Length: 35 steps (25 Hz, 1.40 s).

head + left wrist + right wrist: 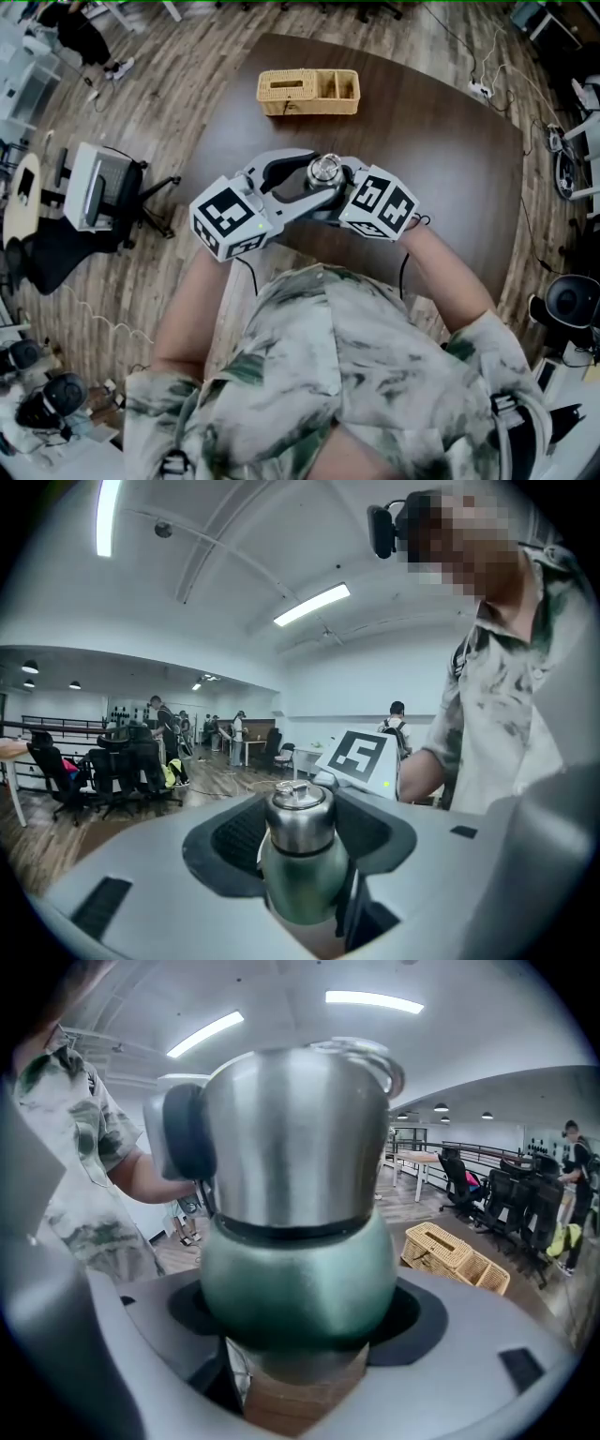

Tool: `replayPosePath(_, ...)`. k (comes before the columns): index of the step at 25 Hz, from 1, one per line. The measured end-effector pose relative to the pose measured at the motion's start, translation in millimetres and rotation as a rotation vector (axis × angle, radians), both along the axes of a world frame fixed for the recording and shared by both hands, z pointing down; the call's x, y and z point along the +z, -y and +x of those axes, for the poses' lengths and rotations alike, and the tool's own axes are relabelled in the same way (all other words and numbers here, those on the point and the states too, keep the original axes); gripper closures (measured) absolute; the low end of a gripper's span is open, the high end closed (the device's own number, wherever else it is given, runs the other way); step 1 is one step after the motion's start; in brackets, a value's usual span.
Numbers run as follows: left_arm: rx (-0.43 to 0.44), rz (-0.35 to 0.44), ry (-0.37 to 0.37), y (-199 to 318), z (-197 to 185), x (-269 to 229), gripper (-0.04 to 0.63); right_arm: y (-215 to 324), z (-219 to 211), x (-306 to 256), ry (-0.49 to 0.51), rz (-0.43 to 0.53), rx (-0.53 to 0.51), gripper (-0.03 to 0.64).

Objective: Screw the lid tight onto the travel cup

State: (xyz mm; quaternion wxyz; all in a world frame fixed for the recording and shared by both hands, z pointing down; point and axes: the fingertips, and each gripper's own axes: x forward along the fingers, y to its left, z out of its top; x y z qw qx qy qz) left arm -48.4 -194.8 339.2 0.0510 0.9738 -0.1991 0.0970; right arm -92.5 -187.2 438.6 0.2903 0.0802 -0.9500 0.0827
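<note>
At the far left of the head view a grey mesh-backed office chair (98, 186) stands on a floor (187, 84) of pale wood planks, beside the dark brown, smooth-topped table (441, 159).

Over the near part of that table the left gripper (302, 178), grey moulded plastic with a black-and-white marker cube at its rear, reaches in from the left. Its own view shows its dark ribbed pads (228, 836) on either side of the lid (298, 816). The right gripper view shows one of those pads pressed against the lid's side, so this gripper is clamped on the lid.

The travel cup (298, 1274) stands upright between the two grippers, above the table's near middle. Its body is a rounded shell with a matte green finish. The lid sitting on it is brushed steel and cylindrical, with a small metal loop on top. A thin dark seam runs between lid and body. Whether anything is inside the cup cannot be told.

The right gripper (343, 180) comes in from the right, and its jaws are closed around the green body just below the bulge.

Further back on the table, well apart from the cup, sits a rectangular woven wicker basket (308, 91). Its left part is covered by a slotted wicker top and its right part is split by a divider. Its contents cannot be made out.
</note>
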Motion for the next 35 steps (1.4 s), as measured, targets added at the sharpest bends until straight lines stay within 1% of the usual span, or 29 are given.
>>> replayPosePath(2, 0.001, -0.011, -0.007, 0.2, 0.4, 1.4, 0.354, -0.8, 0.8, 2.3, -0.001, -0.007, 0.004, 0.212)
replayPosePath(4, -0.029, -0.021, -0.004, 1.7, 3.2, 3.4, 0.353, 0.4, 3.3, 4.1, 0.0, -0.013, 0.02, 0.212)
replayPosePath(7, -0.107, -0.019, 0.001, 5.9, 4.8, 3.2, 0.353, 5.4, 5.5, 5.5, -0.005, -0.02, 0.05, 0.212)
replayPosePath(10, -0.19, 0.003, -0.011, 8.3, 5.3, -0.5, 0.334, 10.5, 6.9, 7.3, -0.008, -0.023, 0.076, 0.212)
replayPosePath(15, -0.342, -0.014, 0.006, 16.2, 0.2, 6.1, 0.334, 14.5, 3.7, 10.1, -0.007, -0.033, 0.099, 0.212)
replayPosePath(18, -0.383, -0.022, 0.019, 19.6, 1.4, 10.0, 0.333, 16.9, 2.7, 11.7, -0.009, -0.031, 0.109, 0.212)
replayPosePath(22, -0.385, -0.038, 0.028, 22.9, -0.7, 12.5, 0.334, 19.1, -2.3, 10.8, -0.012, -0.022, 0.112, 0.212)
replayPosePath(27, -0.336, -0.028, 0.028, 23.7, 2.9, 11.1, 0.341, 21.0, 1.0, 9.4, -0.01, -0.015, 0.105, 0.212)
replayPosePath(30, -0.274, -0.02, 0.029, 20.9, 8.2, 11.2, 0.341, 18.4, 5.4, 9.7, -0.006, -0.011, 0.085, 0.212)
replayPosePath(35, -0.132, -0.012, 0.019, 16.0, 5.3, 8.9, 0.342, 14.6, 2.5, 8.3, -0.017, -0.001, 0.046, 0.212)
